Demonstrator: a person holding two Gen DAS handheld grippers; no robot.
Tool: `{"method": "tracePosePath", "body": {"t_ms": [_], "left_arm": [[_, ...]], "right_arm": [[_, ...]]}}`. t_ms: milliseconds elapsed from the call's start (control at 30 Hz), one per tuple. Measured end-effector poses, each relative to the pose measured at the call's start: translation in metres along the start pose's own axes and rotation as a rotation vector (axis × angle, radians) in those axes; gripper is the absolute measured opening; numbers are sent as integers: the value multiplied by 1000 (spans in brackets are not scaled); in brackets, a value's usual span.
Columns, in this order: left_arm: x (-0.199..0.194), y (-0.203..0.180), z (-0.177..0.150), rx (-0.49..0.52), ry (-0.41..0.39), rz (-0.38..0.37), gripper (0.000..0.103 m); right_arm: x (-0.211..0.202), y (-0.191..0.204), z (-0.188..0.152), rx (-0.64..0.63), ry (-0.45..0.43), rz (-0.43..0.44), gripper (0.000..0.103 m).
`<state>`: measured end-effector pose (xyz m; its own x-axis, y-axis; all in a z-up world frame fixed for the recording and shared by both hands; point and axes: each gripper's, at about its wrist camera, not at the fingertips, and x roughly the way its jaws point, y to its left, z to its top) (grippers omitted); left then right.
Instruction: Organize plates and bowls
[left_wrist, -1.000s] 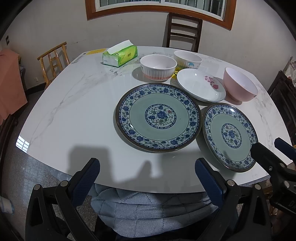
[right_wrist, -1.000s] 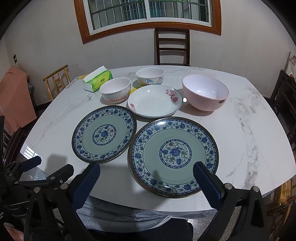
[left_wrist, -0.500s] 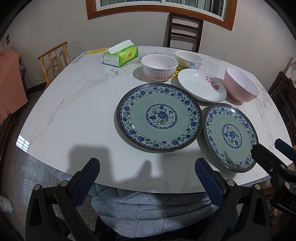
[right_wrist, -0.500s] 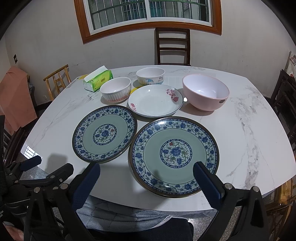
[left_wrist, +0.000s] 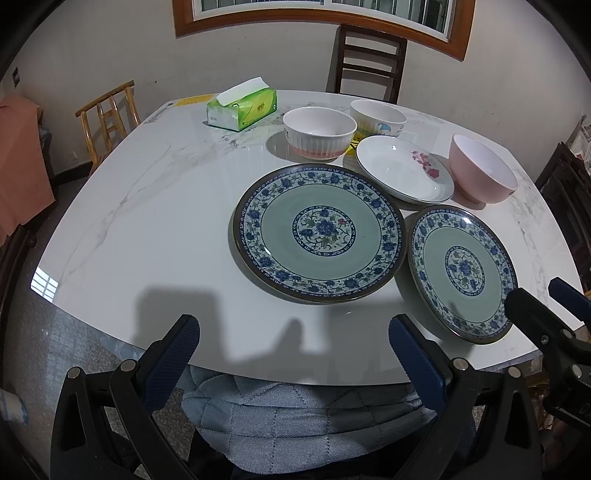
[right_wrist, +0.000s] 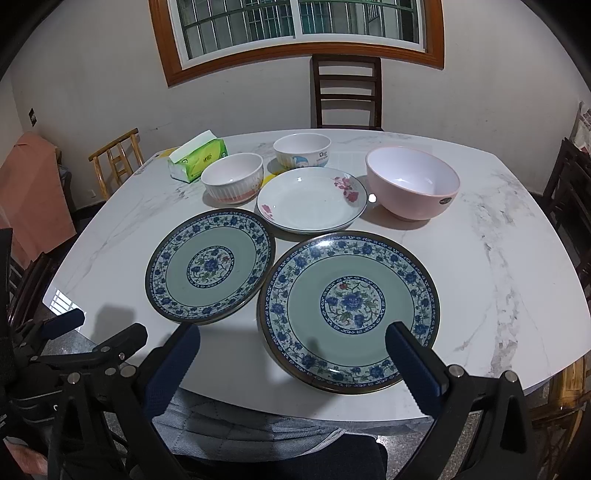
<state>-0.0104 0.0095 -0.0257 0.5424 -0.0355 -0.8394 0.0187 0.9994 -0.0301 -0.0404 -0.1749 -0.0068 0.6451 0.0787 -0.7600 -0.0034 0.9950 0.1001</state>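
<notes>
Two blue-patterned plates lie side by side near the table's front: the left plate (left_wrist: 321, 230) (right_wrist: 210, 266) and the right plate (left_wrist: 463, 271) (right_wrist: 349, 310). Behind them lie a white flowered plate (left_wrist: 404, 168) (right_wrist: 312, 199), a ribbed white bowl (left_wrist: 319, 133) (right_wrist: 233, 177), a cartoon-print bowl (left_wrist: 377, 117) (right_wrist: 302, 149) and a pink bowl (left_wrist: 482, 170) (right_wrist: 412, 182). My left gripper (left_wrist: 293, 347) is open and empty at the front edge, short of the left plate. My right gripper (right_wrist: 291, 350) is open and empty over the right plate's near rim.
The white marble table (left_wrist: 147, 206) (right_wrist: 498, 258) carries a green tissue box (left_wrist: 242, 107) (right_wrist: 197, 155) at the back left. Wooden chairs (left_wrist: 367, 62) (right_wrist: 345, 92) stand around the table. A quilted blue cloth (left_wrist: 295, 417) lies below the front edge.
Both grippers have crept slightly forward toward the table; the plates look a little closer. Both stay open and empty. Nothing on the table has moved.
</notes>
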Motion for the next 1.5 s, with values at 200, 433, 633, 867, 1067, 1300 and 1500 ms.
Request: {"method": "tracePosePath", "body": {"t_ms": [200,433,633,867,1067,1300,1500], "left_arm": [[3,3,1,-3,6,-15,96],[12,13,6,-38,45,-72,87],[22,40,16,-117,77,-150,84],[40,75,35,-232,126,-274,71],[58,96,52,-313,151,-344,56],[83,110,64,-363,184,-400,45],[102,120,69,-387,207,-386,36]], "right_arm": [[2,1,0,-5,-1,3,103],[11,-6,3,7,20,79,103],[32,-14,18,6,62,185,97],[65,-25,45,57,127,343,75],[104,-31,70,105,203,407,61],[150,-23,92,85,265,398,47],[181,-13,99,62,314,414,41]]}}
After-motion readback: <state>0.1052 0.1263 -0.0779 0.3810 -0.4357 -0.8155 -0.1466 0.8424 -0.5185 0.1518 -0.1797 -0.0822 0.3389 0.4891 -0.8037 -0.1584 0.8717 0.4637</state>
